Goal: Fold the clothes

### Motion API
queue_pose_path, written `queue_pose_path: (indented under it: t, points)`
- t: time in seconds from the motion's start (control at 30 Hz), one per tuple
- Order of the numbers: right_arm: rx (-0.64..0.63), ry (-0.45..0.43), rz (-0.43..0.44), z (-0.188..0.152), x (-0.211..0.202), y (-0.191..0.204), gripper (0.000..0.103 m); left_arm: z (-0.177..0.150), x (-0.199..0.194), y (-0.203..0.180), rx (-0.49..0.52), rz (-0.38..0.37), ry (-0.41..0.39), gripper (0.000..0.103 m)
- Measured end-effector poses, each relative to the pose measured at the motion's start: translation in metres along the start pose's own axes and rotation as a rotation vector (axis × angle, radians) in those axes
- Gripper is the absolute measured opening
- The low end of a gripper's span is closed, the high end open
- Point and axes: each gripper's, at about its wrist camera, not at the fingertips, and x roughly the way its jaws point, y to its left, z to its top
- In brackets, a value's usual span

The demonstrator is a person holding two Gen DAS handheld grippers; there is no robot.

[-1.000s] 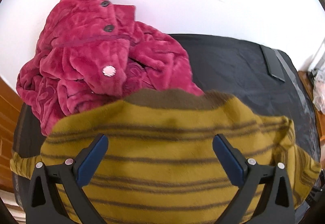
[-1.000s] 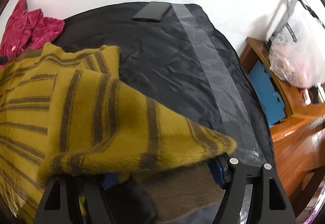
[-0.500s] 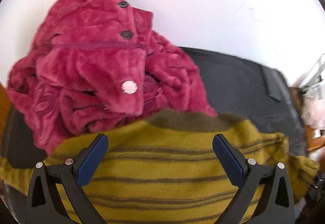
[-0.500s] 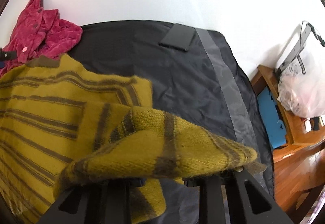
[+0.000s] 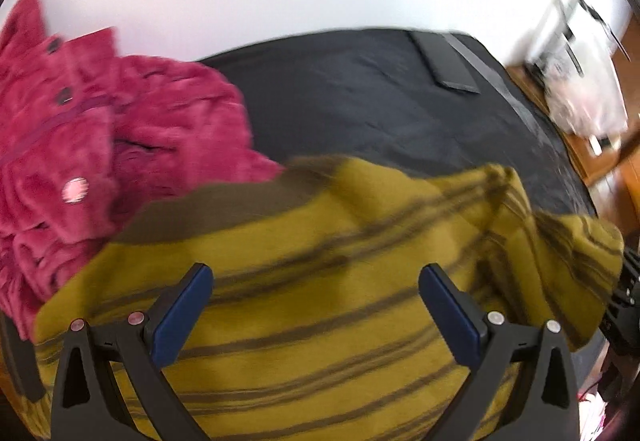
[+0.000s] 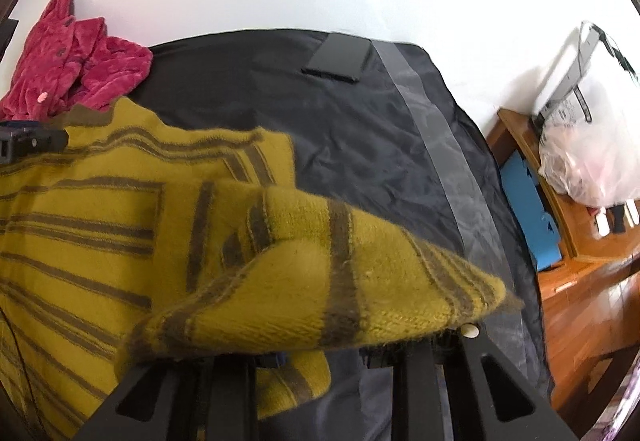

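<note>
Holding the fold is your R job right now: the right gripper [image 6: 320, 353] has a sleeve or corner of the striped sweater [image 5: 320, 321] draped over its fingers. Fingers look pinched together on it, but the knit hides the tips, so can't tell for sure. Left gripper [image 5: 316, 305] hovers w/ blue pads [image 5: 182, 311] spread wide, holding nothing.

Key relation: sweater body lies flat on the black cover [image 6: 360, 145], directly under and ahead of the L fingers, its stripes running across them side to side. The lifted part sits at the sweater's R edge, so R is nearer for carrying it leftward over the body.

Count: 1 sweater, 1 red fleece garment [image 5: 100, 145] heaped far L and touching its dark hem band, 1 flat black slab [image 6: 336, 57] at far edge, 1 plastic bag [image 6: 584, 153].
</note>
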Motion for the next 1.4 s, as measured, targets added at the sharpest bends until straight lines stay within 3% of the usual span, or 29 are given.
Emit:
queue_pose_path:
  t: [0.4, 0.6, 0.93, 1.17, 1.4]
  points:
    - [0.076, 0.019, 0.013, -0.02, 0.005, -0.021, 0.026, -0.006, 0.009, -0.073, 0.169, -0.045, 0.046, 0.103]
    - [0.09, 0.032, 0.04, -0.028, 0.01, -0.023, 0.026, -0.039, 0.018, -0.094, 0.228, -0.03, 0.129, 0.103]
    - [0.081, 0.006, 0.059, -0.033, 0.003, -0.022, 0.026, -0.1, 0.023, -0.098, 0.231, 0.007, 0.248, 0.103]
    - [0.079, -0.047, 0.058, -0.035, -0.017, -0.021, 0.026, -0.138, 0.025, -0.08, 0.141, -0.03, 0.349, 0.103]
    - [0.095, -0.016, 0.081, -0.044, -0.013, -0.023, 0.027, -0.162, 0.012, -0.06, 0.078, -0.045, 0.356, 0.103]
